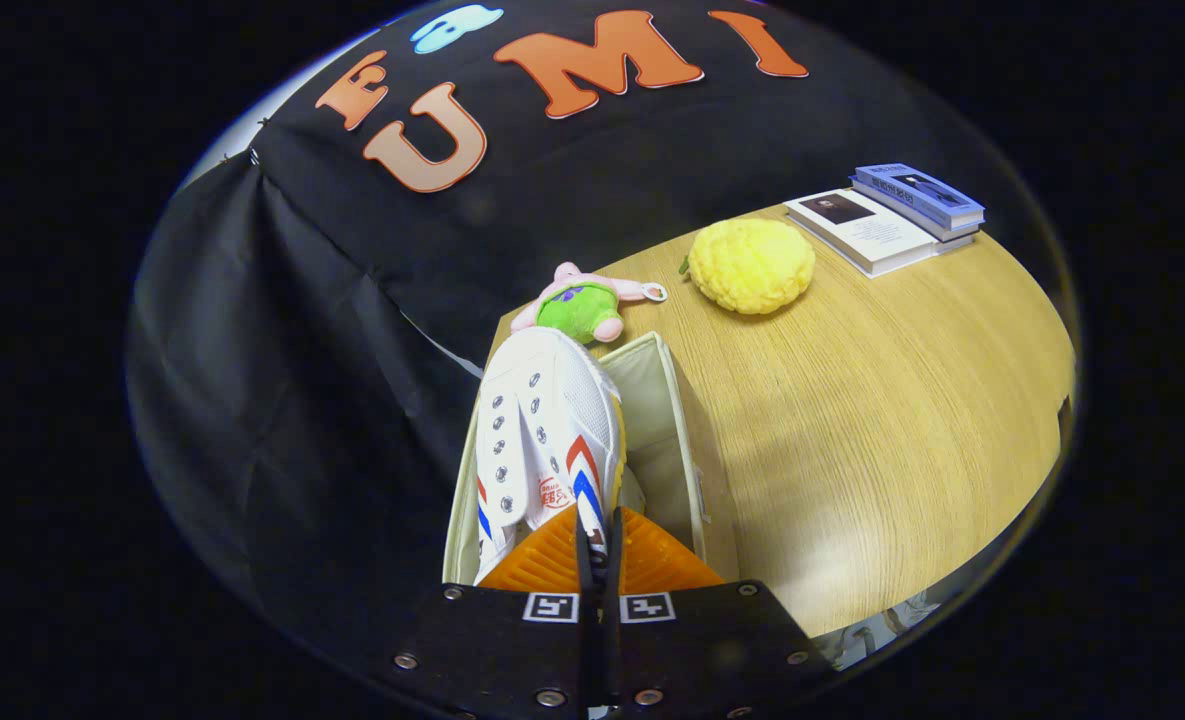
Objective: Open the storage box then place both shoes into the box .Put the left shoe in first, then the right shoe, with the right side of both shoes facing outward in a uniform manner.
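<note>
Gripper view, fingers: the gripper (596, 545) sits at the bottom centre of the frame, its two fingers pressed almost together with just a thin edge of the shoe pinched between them, so it has hold of the shoe.
Gripper view, shoe: the white shoe (542, 440) hangs just ahead of the fingers, toe pointing away toward the middle of the frame, lace eyelets up, red and blue stripes on the side next to the fingers.
Gripper view, box: the open pale fabric box (667, 440) lies under and right of the shoe; the shoe is over its opening, and I cannot tell whether the sole touches the bottom.
Gripper view, surface: the wooden surface (852, 420) fills the right half of the frame, and the box stands at its left edge.
Gripper view, beyond the box: a pink and green plush toy (582, 305) lies just past the shoe's toe; a yellow knobbly plush ball (752, 265) sits to its right.
Gripper view, upper right: a stack of books (887, 225) rests at the far corner of the surface.
</note>
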Demonstrator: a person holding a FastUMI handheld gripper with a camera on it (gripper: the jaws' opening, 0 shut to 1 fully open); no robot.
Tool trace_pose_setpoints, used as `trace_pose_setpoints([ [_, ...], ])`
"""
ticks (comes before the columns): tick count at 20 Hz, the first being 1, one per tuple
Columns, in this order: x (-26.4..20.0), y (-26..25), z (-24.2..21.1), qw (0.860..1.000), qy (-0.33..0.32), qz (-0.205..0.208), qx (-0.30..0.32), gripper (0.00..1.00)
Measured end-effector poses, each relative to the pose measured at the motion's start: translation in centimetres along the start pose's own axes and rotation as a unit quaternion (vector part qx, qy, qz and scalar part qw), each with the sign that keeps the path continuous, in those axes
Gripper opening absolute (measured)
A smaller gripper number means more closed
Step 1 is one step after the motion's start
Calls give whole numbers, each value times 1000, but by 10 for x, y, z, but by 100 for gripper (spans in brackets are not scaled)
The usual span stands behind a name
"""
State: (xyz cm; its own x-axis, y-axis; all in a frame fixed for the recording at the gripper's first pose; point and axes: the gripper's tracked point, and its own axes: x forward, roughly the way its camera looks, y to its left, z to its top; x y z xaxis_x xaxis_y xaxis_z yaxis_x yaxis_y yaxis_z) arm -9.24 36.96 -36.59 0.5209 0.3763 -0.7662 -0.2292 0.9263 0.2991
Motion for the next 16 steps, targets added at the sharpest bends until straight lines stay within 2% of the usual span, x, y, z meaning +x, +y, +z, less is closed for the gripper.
trace_pose_setpoints([
  [4, 7, -6, -19, 999, 31, -24, 3, 1],
  [5, 7, -6, -28, 998, 51, -34, 4, 4],
  [6, 6, -1, -32, 998, 63, -18, 4, 7],
  [8, 6, 20, -20, 998, 57, 19, 19, 43],
  [9, 4, 20, -13, 999, 48, 18, 9, 60],
  [12, -3, 24, 20, 999, 9, 21, -34, 99],
  [16, -23, 22, 64, 997, -38, 24, -62, 99],
])
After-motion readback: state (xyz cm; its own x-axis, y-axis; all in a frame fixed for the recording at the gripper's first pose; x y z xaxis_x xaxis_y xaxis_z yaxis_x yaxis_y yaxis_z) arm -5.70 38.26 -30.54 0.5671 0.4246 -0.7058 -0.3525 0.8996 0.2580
